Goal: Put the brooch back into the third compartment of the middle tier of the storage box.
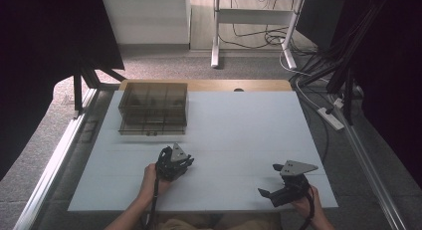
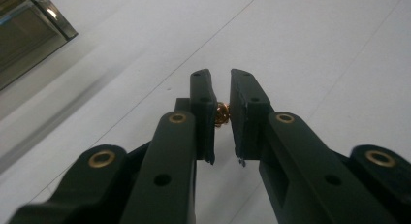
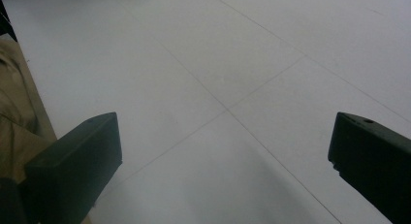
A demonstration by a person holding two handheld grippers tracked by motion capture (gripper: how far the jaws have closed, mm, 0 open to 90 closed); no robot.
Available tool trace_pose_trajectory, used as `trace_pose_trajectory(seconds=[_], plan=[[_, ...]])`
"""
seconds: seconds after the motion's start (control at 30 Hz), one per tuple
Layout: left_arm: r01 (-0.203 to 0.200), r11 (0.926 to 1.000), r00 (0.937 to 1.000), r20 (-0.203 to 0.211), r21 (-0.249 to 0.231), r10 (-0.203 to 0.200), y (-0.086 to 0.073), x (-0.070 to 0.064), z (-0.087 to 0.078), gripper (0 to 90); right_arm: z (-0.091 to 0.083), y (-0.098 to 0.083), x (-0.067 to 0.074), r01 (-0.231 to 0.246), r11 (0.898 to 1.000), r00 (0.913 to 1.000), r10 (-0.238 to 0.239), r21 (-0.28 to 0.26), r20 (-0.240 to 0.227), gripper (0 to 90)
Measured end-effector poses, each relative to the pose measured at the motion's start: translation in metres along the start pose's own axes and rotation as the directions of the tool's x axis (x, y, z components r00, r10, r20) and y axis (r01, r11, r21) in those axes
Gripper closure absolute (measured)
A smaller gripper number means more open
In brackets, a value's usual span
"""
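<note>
Between the fingers of the left gripper (image 2: pixel 221 112) sits a small coppery ring-like piece (image 2: pixel 221 114), pinched by narrow jaws. Ahead of those fingers and off to one side stands the smoky clear drawer box (image 1: pixel 153 109), well apart from them. The right gripper (image 1: pixel 271 195) rests near the table (image 1: pixel 239 125) edge, jaws wide, nothing between them. This looks like the carrying step; next, the left hand must reach the box without loosening its pinch.
</note>
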State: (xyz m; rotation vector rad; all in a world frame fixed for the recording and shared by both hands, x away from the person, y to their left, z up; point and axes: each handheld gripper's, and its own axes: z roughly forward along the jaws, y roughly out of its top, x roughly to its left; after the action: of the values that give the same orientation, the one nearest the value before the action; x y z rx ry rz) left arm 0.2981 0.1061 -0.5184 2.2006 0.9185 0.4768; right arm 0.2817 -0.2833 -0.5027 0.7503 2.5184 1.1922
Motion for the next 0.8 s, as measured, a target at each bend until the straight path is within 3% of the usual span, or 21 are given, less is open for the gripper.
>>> trace_pose_trajectory(seconds=[0.8], plan=[[0.024, 0.9997, 0.9986, -0.048, -0.008, -0.025, -0.002, 0.014, -0.007, 80.8, 0.000, 0.000, 0.000, -0.001, 1.000, 1.0000, 0.001, 0.000, 0.000, 0.0]])
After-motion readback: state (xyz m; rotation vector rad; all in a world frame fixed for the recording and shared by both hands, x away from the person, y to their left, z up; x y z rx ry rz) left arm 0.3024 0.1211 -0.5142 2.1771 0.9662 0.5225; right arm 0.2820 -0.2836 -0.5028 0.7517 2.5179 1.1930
